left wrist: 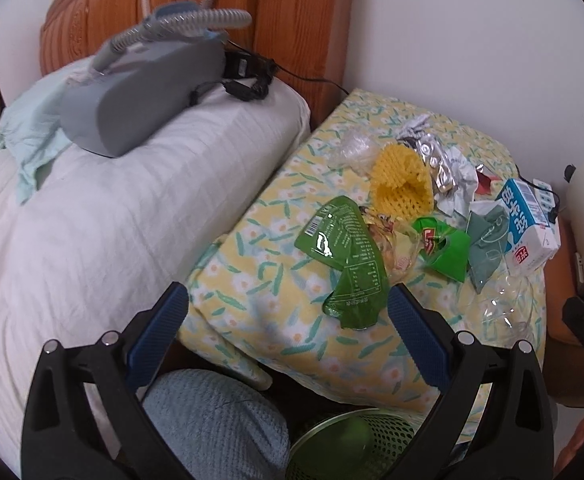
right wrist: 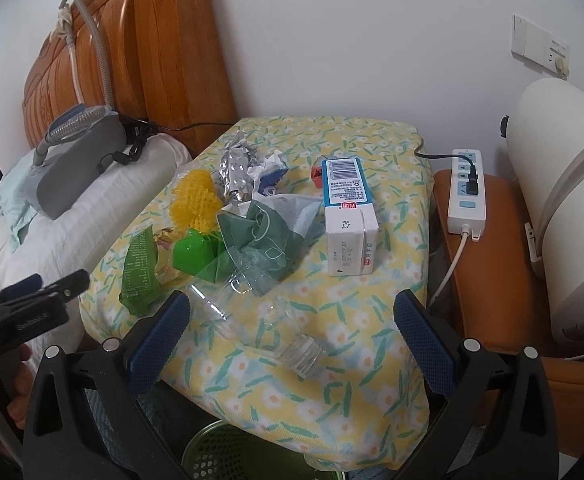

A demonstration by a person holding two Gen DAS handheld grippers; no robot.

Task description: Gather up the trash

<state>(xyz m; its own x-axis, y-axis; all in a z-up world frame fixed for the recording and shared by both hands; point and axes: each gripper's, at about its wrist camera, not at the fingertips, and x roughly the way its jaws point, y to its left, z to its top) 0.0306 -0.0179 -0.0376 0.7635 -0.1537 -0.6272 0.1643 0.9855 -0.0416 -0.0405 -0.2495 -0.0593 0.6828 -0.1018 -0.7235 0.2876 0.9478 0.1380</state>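
Observation:
Trash lies on a yellow floral cushion (left wrist: 276, 344) (right wrist: 371, 136): a green snack wrapper (left wrist: 347, 264) (right wrist: 140, 272), a yellow foam net (left wrist: 401, 184) (right wrist: 194, 200), crumpled foil (left wrist: 439, 160) (right wrist: 234, 176), a milk carton (left wrist: 529, 224) (right wrist: 347, 216), a teal bag (right wrist: 260, 232) and a clear plastic bottle (right wrist: 260, 320) (left wrist: 503, 304). A green mesh bin (left wrist: 351, 444) (right wrist: 228, 456) stands below the cushion's front edge. My left gripper (left wrist: 288, 316) is open, just short of the green wrapper. My right gripper (right wrist: 292, 320) is open, its jaws either side of the bottle.
A white pillow (left wrist: 132, 208) with a grey machine and hose (left wrist: 140, 92) lies left, against a wooden headboard (left wrist: 284, 12). A power strip (right wrist: 465, 188) rests on an orange stool (right wrist: 499, 280) at the right, beside a white appliance (right wrist: 563, 208). A blue towel (left wrist: 216, 428) lies below.

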